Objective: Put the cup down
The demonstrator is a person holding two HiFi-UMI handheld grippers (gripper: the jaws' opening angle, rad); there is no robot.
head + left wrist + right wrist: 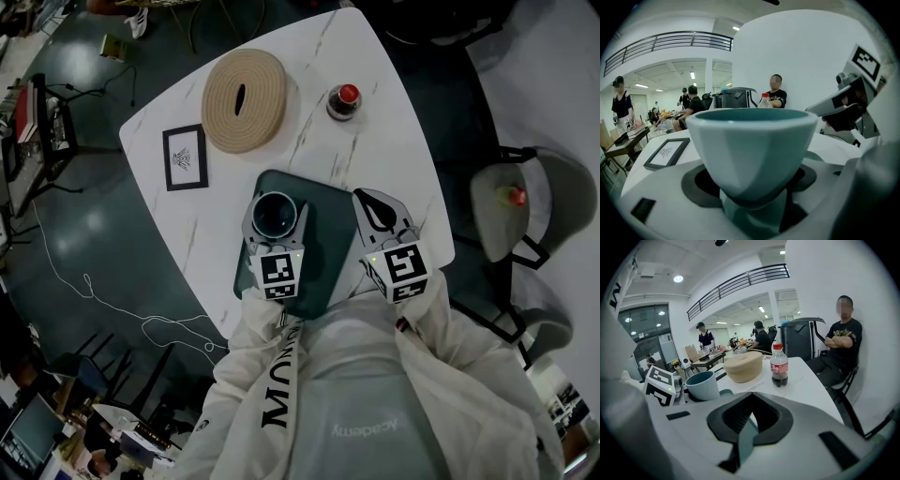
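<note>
You're looking down at a white table point(394, 150) with faint grey veining and rounded corners, standing on a dark floor point(84, 234). A round woven beige box point(246, 99) with a slot in its top is sitting toward the far side. To its right, and apart from it, a small bottle point(343, 101) of dark drink with a red cap is standing upright. A black-framed picture point(185, 157) is lying flat near the left edge. A dark teal tray point(328, 244) is lying at the near edge, right in front of you.
</note>
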